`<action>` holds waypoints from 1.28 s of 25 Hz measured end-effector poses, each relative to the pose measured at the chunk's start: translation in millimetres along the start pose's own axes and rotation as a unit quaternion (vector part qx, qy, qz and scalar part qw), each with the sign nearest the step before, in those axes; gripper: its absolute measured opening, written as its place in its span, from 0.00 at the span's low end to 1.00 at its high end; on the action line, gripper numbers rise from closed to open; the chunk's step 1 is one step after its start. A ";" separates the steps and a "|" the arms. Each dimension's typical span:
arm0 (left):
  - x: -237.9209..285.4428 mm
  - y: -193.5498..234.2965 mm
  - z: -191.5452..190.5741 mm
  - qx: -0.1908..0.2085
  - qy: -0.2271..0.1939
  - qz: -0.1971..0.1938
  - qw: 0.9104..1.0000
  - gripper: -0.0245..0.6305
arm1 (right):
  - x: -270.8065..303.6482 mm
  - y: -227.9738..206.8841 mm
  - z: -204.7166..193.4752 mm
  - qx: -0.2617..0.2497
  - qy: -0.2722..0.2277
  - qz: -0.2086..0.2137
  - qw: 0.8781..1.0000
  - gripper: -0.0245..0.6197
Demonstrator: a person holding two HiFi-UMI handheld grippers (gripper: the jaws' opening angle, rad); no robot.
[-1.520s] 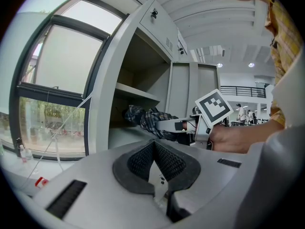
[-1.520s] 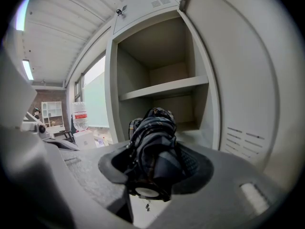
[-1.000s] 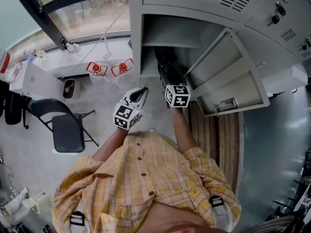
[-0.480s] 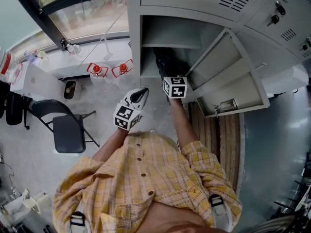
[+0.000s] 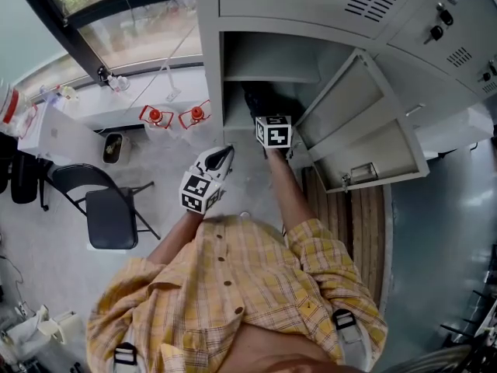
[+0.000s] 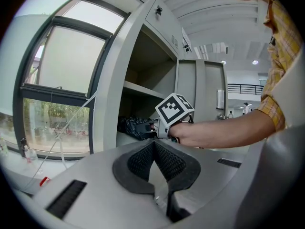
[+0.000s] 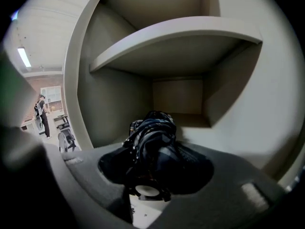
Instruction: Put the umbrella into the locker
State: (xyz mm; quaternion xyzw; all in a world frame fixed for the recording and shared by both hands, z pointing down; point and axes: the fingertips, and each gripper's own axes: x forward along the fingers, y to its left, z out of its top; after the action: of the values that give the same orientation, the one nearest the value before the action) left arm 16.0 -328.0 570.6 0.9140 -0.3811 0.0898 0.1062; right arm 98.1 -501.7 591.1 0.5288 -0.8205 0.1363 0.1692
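Observation:
The folded dark umbrella [image 5: 261, 99] lies end-first in the open locker compartment [image 5: 268, 57], under its inner shelf [image 7: 176, 42]. My right gripper [image 5: 265, 113] is shut on the umbrella's near end. In the right gripper view the dark bundle [image 7: 153, 137] fills the gap between the jaws, pointing at the locker's back wall. My left gripper [image 5: 223, 155] hangs outside the locker's left edge, shut and empty, its pads [image 6: 143, 160] meeting at their tips. From the left gripper view I see the right gripper [image 6: 152, 126] and the umbrella [image 6: 135, 127] at the locker's mouth.
The locker door [image 5: 365, 123] stands swung open to the right. More shut lockers [image 5: 443, 22] lie beyond it. A folding chair [image 5: 109, 212] stands at the left, with a white counter [image 5: 66, 134] and two red items [image 5: 155, 115] by the window. Wooden slats [image 5: 357, 224] cover the floor at right.
My right gripper has pushed the umbrella farther into the locker compartment. The left gripper has stayed where it was.

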 end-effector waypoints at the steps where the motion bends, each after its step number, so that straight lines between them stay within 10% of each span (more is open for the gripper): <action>1: 0.2 0.3 -0.4 0.000 0.001 0.000 1.000 0.04 | 2.1 -0.5 -0.6 -0.004 0.003 0.000 1.000 0.34; 22: 2.6 -5.3 -5.6 -0.007 0.015 -0.012 1.000 0.04 | 27.3 -3.7 -24.7 -0.013 0.089 0.006 0.996 0.45; 32: 4.2 -15.6 -10.4 -0.015 0.025 -0.032 0.999 0.04 | 4.8 6.3 2.8 0.015 0.027 0.034 0.999 0.65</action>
State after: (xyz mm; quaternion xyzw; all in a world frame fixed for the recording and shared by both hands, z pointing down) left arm 29.1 -317.4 579.6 0.9215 -0.3504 0.1030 0.1319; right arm 90.0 -504.2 590.2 0.4990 -0.8312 0.1684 0.1785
